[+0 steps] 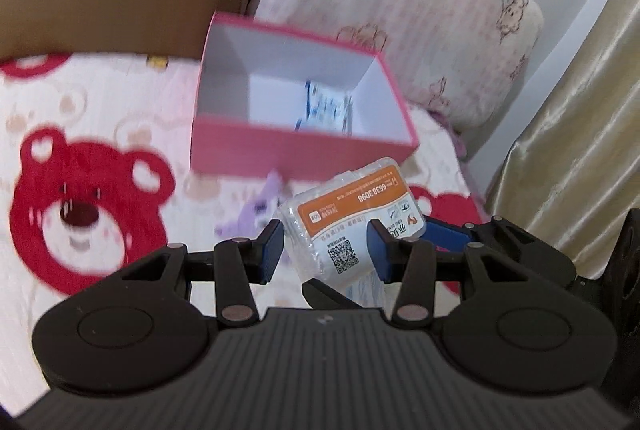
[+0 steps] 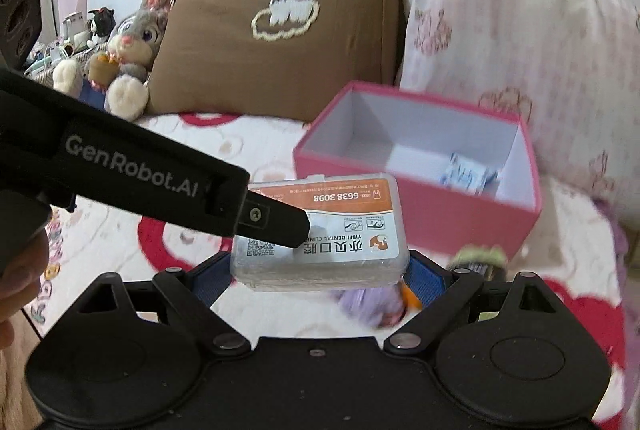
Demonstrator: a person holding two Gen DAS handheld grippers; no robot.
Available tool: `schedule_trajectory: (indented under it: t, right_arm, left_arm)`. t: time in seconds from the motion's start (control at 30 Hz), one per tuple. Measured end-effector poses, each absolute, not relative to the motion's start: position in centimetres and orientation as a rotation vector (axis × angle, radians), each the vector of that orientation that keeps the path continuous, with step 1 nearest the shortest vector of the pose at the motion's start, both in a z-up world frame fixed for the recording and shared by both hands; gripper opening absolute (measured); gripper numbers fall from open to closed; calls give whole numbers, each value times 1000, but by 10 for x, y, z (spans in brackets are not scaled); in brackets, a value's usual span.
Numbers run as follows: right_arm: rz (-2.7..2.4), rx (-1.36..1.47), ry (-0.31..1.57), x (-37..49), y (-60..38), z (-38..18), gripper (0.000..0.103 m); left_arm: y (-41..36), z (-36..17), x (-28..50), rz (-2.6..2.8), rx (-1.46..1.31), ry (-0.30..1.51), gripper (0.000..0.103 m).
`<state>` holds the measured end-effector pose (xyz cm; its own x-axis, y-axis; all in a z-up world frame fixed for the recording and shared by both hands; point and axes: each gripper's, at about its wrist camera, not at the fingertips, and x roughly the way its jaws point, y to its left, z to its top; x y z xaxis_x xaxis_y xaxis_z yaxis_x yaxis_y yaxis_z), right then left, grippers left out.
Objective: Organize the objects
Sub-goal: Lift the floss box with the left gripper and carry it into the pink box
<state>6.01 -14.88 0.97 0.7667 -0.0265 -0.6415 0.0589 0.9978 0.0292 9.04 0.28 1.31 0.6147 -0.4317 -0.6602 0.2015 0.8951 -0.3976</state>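
Note:
A clear plastic case with an orange and white dental clinic label [image 2: 320, 234] is held between the blue pads of my right gripper [image 2: 320, 270], above the bed. In the left wrist view the same case [image 1: 344, 222] sits between my left gripper's fingers [image 1: 324, 250], which stand apart around it; whether the pads touch it I cannot tell. The left gripper's black finger [image 2: 276, 222] crosses over the case in the right wrist view. An open pink box [image 1: 300, 146] with a white inside lies ahead on the bed, holding a small blue and white packet [image 1: 326, 108].
The bed has a white sheet with red bears [image 1: 80, 214]. A brown pillow [image 2: 276, 42] and a pink patterned pillow [image 2: 500, 38] lean behind the box. A grey rabbit plush [image 2: 128, 58] sits at the left. Small purple items [image 2: 372, 306] lie under the case. A gold curtain [image 1: 580, 130] hangs right.

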Motion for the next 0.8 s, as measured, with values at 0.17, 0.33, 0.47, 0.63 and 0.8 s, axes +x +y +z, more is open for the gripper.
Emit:
schedule_trajectory:
  t: [0.17,0.33,0.47,0.63,0.8]
  right_arm:
    - [-30,69,698,94,-171,33,94]
    - [-70,79,680,136,-194,44,94]
    - [-73,109,700,170,-215,43,94]
    - [-55,162,755,214,-244,24,94]
    - [-55,186,807,251,-267,-3,94]
  left_arm:
    - [-1,45,131,-367,-293,815,44]
    - [-6,58,179,-363,-290,822,44]
    - [-12,56,217,-347,-298,814,44]
    - [-21,35,257,-293,-306,815,44]
    - [-25,6,298,-273,-339,848,44]
